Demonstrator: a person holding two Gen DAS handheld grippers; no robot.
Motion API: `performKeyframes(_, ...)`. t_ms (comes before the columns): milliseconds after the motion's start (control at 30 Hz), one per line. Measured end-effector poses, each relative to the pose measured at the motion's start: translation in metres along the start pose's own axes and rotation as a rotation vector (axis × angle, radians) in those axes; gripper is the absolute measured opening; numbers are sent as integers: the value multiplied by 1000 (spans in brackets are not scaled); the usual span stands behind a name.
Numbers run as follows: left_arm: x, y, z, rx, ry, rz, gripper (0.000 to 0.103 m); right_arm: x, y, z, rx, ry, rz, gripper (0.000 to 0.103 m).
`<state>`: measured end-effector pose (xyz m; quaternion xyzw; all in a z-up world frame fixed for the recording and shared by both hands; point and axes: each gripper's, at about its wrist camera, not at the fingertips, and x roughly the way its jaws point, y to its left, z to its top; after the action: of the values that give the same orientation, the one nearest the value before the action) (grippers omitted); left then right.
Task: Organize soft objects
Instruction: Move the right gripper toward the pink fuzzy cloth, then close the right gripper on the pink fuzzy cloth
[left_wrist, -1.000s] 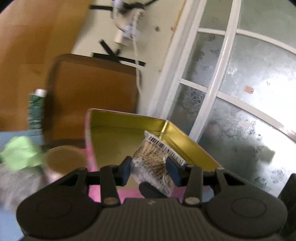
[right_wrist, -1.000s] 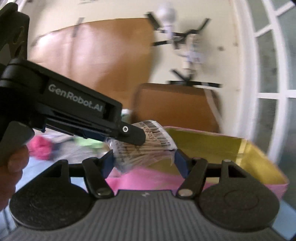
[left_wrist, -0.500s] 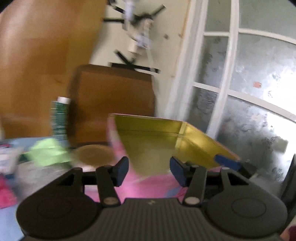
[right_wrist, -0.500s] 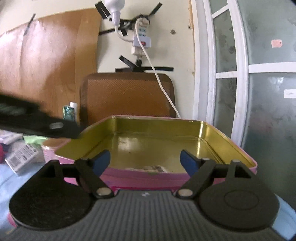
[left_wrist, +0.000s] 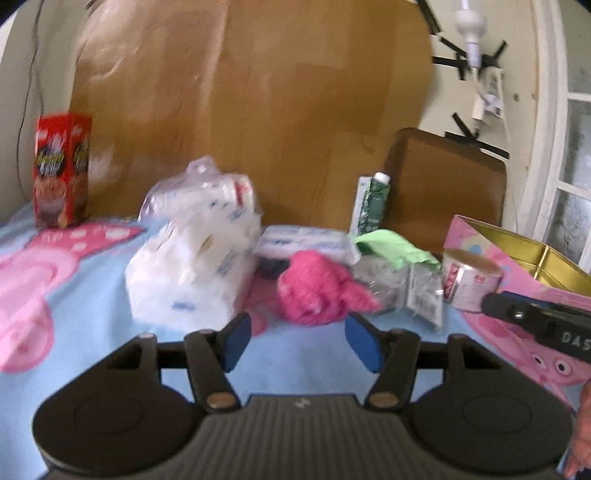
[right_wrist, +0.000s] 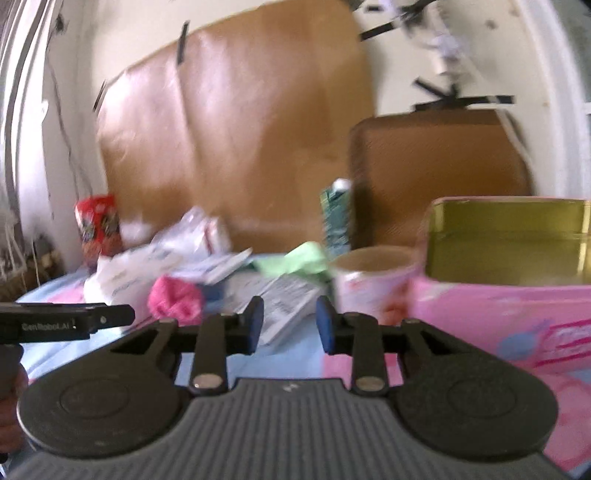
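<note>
Left gripper (left_wrist: 297, 341) opening, empty, aimed at pink fuzzy cloth (left_wrist: 321, 291); right gripper (right_wrist: 289, 328) closing, empty.
Risk: pile crowded, jaws may snag the white plastic pack (left_wrist: 192, 258); tin (right_wrist: 506, 258) right.

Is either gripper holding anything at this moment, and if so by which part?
Nothing is held. The left gripper is opening, empty, facing the pink knit item. The right gripper is closing on empty space, short of the pile.

"GenRobot.AI" white on side of left gripper (right_wrist: 66, 325); "DAS" partial on right gripper (left_wrist: 546, 328). Package print too blurred.
</note>
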<state>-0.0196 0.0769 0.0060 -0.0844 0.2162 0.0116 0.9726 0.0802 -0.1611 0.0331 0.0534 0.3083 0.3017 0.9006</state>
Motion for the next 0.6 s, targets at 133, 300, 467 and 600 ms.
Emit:
performKeyframes(133,-1,3,1,-29,-26,-38,58,18,24,1,-56,51,34,34)
performKeyframes(300,-6,7,1,-88,-92,-62,63,47,44,8,-157,102,77,34)
performKeyframes(467,-5,20,3,-160,-94,-81,63,74,69,11,-236,130,93,35)
performKeyframes(600,-5,16,2,-140,-100,-79,64,93,77,10,-268,211,141,39)
